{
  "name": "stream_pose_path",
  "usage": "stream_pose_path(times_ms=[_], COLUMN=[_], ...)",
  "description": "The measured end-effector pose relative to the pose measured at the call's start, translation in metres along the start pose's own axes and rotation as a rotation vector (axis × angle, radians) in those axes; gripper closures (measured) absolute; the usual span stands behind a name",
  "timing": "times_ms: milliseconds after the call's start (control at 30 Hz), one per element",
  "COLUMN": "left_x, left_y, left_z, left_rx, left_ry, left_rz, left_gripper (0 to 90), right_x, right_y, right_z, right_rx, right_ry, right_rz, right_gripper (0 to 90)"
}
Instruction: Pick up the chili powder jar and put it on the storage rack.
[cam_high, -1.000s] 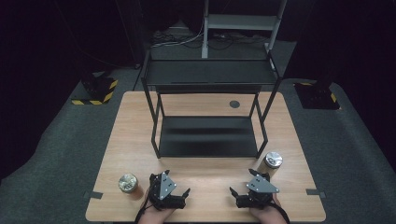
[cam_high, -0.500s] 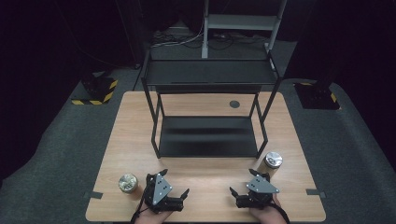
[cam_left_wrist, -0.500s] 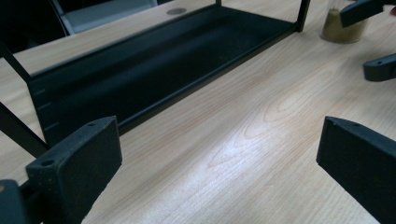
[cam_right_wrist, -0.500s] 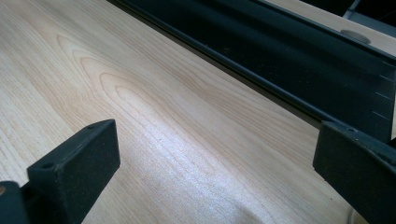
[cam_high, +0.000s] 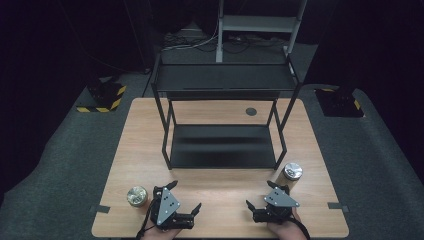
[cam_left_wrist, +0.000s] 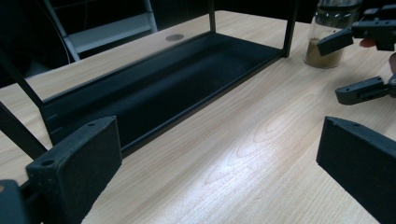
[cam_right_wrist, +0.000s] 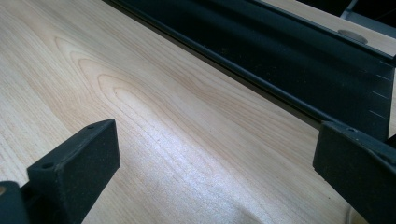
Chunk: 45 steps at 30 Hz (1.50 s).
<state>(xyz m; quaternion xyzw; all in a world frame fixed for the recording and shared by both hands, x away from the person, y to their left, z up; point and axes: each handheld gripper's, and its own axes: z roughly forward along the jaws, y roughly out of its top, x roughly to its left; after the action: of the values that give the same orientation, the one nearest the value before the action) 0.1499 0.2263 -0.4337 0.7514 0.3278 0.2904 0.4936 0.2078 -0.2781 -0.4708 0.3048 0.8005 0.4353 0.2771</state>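
My left gripper (cam_high: 185, 196) rests near the table's front edge, jaws wide open and empty; in its own view the left gripper (cam_left_wrist: 219, 158) hangs over bare wood. Just left of it stands a jar with a metal lid (cam_high: 136, 196). My right gripper (cam_high: 260, 195) is open too, and in its own view the right gripper (cam_right_wrist: 217, 158) holds nothing. A second lidded jar (cam_high: 292, 171) stands just beyond it to the right; it appears as a glass jar of brown powder (cam_left_wrist: 327, 44) in the left gripper view, behind the right gripper (cam_left_wrist: 362, 63).
A black two-tier metal rack (cam_high: 222, 145) stands mid-table, and its lower shelf (cam_left_wrist: 154, 88) (cam_right_wrist: 289, 56) lies just beyond both grippers. A round cable grommet (cam_high: 251, 111) sits in the tabletop behind it. Dark floor surrounds the wooden table (cam_high: 220, 185).
My left gripper has shifted slightly left, toward the nearby jar. The right gripper and both jars have stayed in place.
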Motion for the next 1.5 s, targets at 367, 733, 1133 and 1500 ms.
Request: stream_pose_path(times_ms=[367,733,1133,1500], left_x=[0.005,0.013,0.025,0.031], left_y=[0.006,0.001,-0.011,-0.023], left_z=[-0.003,-0.027,-0.05,-0.067], left_rx=[-0.023,-0.031,-0.033,-0.013], left_ry=[-0.008,0.047,0.121,0.171], left_rz=[0.001,0.002,-0.024,-0.043], left_gripper=[0.4,0.4,0.4,0.4], right_x=[0.001,0.0,0.001,0.001], right_y=[0.001,0.001,0.0,0.001], right_z=[0.001,0.001,0.0,0.0], right_rx=[0.004,0.005,0.001,0.003], right_ry=[0.001,0.002,-0.006,-0.006], right_rz=[-0.008,-0.001,0.004,0.003], right_gripper=[0.0,0.0,0.0,0.0])
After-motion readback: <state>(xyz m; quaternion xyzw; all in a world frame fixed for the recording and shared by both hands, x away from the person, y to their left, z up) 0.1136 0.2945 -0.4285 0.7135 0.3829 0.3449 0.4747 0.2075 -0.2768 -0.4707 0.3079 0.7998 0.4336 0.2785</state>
